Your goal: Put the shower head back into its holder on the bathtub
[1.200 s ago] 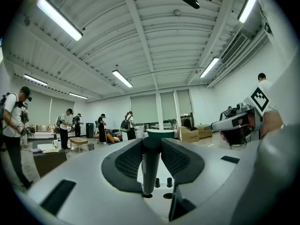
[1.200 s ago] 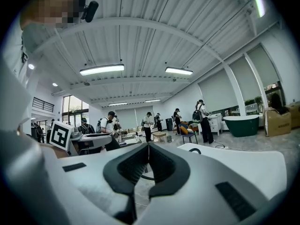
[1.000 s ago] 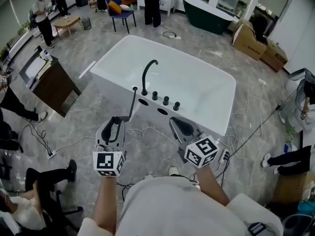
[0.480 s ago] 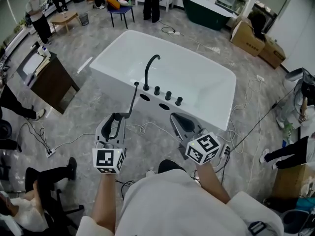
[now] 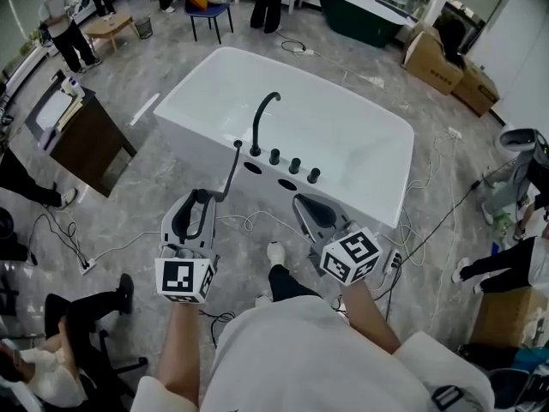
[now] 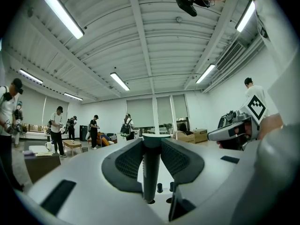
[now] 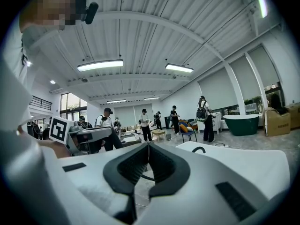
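Left gripper [image 5: 197,202]: claw clenched on the black shower head [image 5: 232,170], a thin wand. In the left gripper view the gripper [image 6: 151,142] has both ribbed pads [image 6: 129,161] pressed on the wand's dark round shaft [image 6: 150,172], which stands upright between them.

Shower head location: held outside the white bathtub [image 5: 360,123], in front of its near side. In the head view the wand's far end lies over the tub's near rim, just left of the base of the black gooseneck faucet [image 5: 262,120]. Cannot tell whether that end touches the rim.

Right gripper [image 5: 304,204]: claw clenched on nothing. In the right gripper view the jaw tips of this gripper [image 7: 148,146] meet, with no object between them. It sits beside the left gripper, also short of the tub's near side.

Tub deck: three black knobs [image 5: 294,164] in a row to the right of the faucet; two dark oval openings [image 5: 251,168] just in front of them.

Surroundings: grey marbled floor with loose cables [image 5: 111,247], a dark wooden desk [image 5: 90,144] to the left, a dark green tub [image 5: 360,5] and cardboard boxes [image 5: 446,71] beyond. Several people stand at the far end.
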{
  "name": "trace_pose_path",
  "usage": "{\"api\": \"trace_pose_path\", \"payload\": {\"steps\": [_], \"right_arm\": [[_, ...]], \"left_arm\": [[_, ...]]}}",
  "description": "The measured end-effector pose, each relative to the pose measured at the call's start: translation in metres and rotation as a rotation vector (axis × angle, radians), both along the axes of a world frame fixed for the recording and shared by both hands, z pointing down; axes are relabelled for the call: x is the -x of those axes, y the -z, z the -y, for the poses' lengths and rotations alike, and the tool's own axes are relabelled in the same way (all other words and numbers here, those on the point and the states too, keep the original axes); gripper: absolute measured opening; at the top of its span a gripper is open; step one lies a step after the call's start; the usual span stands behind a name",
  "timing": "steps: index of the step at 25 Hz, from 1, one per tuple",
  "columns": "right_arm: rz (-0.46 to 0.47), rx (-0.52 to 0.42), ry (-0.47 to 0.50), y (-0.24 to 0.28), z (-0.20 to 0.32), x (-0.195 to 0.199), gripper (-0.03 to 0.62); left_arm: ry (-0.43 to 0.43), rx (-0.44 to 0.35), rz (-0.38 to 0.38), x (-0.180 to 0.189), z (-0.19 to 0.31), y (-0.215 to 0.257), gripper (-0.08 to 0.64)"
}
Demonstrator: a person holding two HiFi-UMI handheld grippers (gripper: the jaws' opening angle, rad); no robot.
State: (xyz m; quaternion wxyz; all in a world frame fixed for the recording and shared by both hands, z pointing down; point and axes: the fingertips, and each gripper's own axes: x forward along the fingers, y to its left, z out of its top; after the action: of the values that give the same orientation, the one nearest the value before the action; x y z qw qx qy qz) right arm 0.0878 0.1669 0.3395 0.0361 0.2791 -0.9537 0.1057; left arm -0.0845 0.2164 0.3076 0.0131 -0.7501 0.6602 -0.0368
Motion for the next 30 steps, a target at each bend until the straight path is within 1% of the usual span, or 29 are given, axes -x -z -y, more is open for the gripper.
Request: {"api": "trace_pose_path", "payload": {"steps": [5, 12, 19, 24, 30], "right_arm": [[-0.014, -0.014, 0.009, -0.003, 0.026, 0.008, 0.017], [-0.023, -0.065, 0.044, 0.01, 0.086, 0.038, 0.017], [0.001, -0.088, 0.086, 0.028, 0.153, 0.058, 0.017], [0.008, -0.103, 0.135, 0.037, 0.192, 0.075, 0.017], [0.031, -0.12, 0.179, 0.044, 0.234, 0.079, 0.017]], "left_arm": [[-0.01, 0.003, 0.003, 0.002, 0.026, 0.003, 0.124], [-0.007, 0.0, 0.0, 0.015, 0.079, 0.009, 0.124], [0.002, -0.027, 0.0, 0.027, 0.141, 0.029, 0.124], [0.02, -0.044, -0.005, 0.036, 0.182, 0.04, 0.124], [0.032, -0.084, 0.0, 0.035, 0.226, 0.061, 0.124]]}}
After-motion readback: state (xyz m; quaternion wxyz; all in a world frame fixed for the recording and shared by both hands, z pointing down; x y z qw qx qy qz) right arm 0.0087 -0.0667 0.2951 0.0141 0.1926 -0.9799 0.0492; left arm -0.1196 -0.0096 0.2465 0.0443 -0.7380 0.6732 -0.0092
